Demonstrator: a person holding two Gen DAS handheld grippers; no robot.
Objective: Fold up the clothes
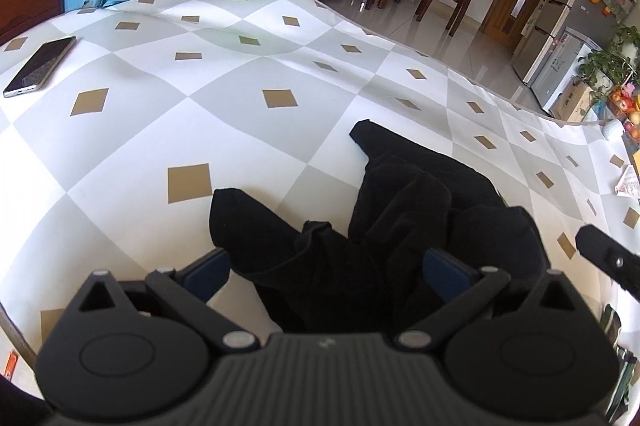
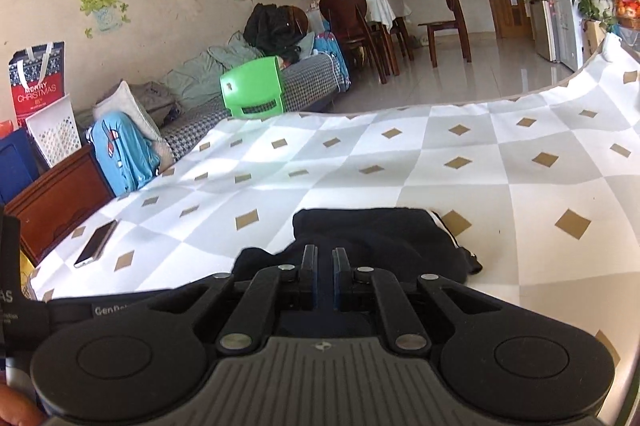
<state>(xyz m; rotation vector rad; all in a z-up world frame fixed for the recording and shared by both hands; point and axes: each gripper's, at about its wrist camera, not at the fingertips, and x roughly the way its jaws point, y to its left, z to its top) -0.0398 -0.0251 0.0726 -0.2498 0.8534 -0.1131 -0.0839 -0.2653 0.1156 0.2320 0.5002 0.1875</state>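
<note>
Left claw (image 1: 326,268) spread wide, black garment (image 1: 404,210) between fingers | right claw (image 2: 325,276) nearly closed over garment

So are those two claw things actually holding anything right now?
The left gripper is open, holding nothing. The right gripper is nearly closed over the black garment; a grip can't be confirmed.

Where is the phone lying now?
The phone lies on the checked tablecloth, far left in both wrist views, well apart from the black garment.

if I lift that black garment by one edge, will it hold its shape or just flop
Probably flop: the black garment lies crumpled in soft folds on the tablecloth. It likely feels light, and would slide more than resist. The left tongs stand open around it.
</note>
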